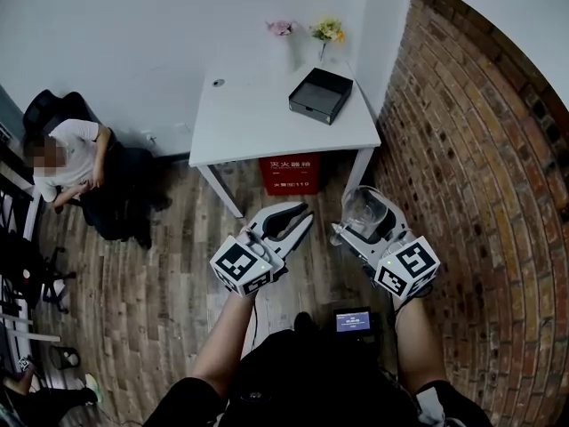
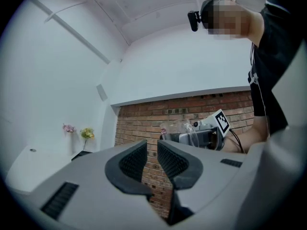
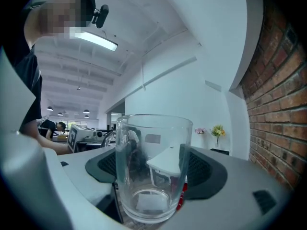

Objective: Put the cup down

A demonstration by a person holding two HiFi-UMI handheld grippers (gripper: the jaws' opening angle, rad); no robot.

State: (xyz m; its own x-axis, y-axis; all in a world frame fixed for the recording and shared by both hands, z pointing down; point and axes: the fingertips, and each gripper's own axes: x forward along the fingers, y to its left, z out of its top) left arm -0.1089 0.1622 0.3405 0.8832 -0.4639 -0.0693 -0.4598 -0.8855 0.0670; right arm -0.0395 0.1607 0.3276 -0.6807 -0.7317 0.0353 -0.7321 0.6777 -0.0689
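A clear glass cup point(image 1: 364, 210) with a handle stands upright between the jaws of my right gripper point(image 1: 359, 222), which is shut on it, held in the air above the wooden floor. In the right gripper view the cup point(image 3: 152, 166) fills the middle, with the dark pads point(image 3: 204, 169) pressed on both sides. My left gripper point(image 1: 305, 213) is beside it on the left, shut, with nothing between its jaws. The left gripper view shows its pads point(image 2: 134, 161) nearly touching, and the cup point(image 2: 184, 130) beyond them. The white table point(image 1: 258, 114) lies ahead.
On the table sit a black tray point(image 1: 320, 94) and two small flower vases point(image 1: 327, 32). A red box point(image 1: 289, 174) stands under it. A brick wall point(image 1: 480, 167) runs along the right. A person point(image 1: 80, 163) sits at the left. A small screen device point(image 1: 353, 320) lies near my feet.
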